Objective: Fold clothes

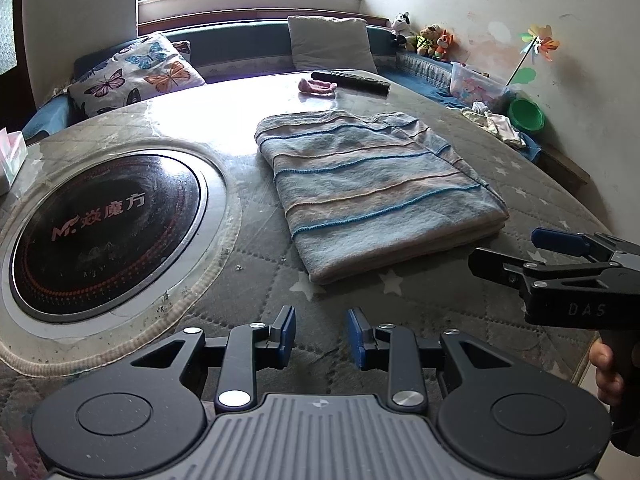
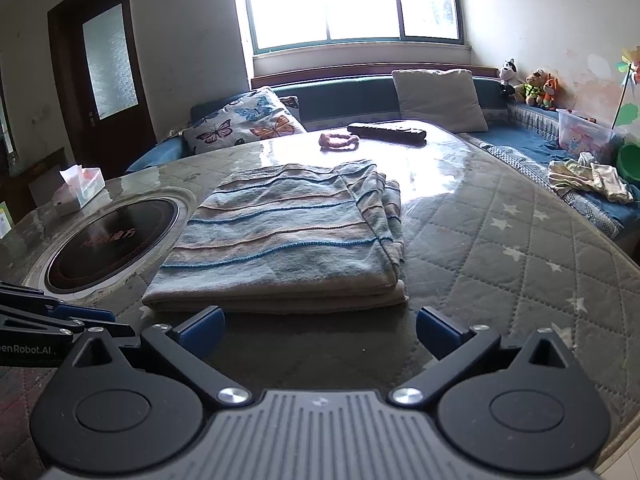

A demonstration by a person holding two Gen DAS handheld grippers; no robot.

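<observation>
My left gripper (image 1: 321, 338) hangs over the near rim of the table (image 1: 552, 216), its blue pads standing a narrow gap apart with nothing between them. My right gripper (image 2: 318, 330) is spread wide and empty, its pads aimed at the near edge of the folded garment (image 2: 280, 232), close to it but not touching. From the left view I see that right gripper (image 1: 516, 252) from the side, off the garment's near right corner.

Between both tools and the cloth lies a bare band of quilted, star-printed table cover.

The folded garment (image 1: 376, 192), blue-grey with thin blue and tan stripes, lies flat as a stacked rectangle near the table's middle. Its near edge shows several layers; its right edge is less tidy, with a loose flap rumpled along it.

Left of it, just apart, sits a round black cooktop (image 1: 104, 232) set into the table. A tissue box (image 2: 80, 190) stands beyond that at the left edge. To the right of the garment the cover runs open to the table's curved rim.

Farther on, a pink scrap (image 1: 318, 87) and a remote control (image 1: 352, 81) lie on the glossy far part. Behind the table are a butterfly cushion (image 2: 248, 124) and a grey cushion (image 2: 438, 98) on the bench.
</observation>
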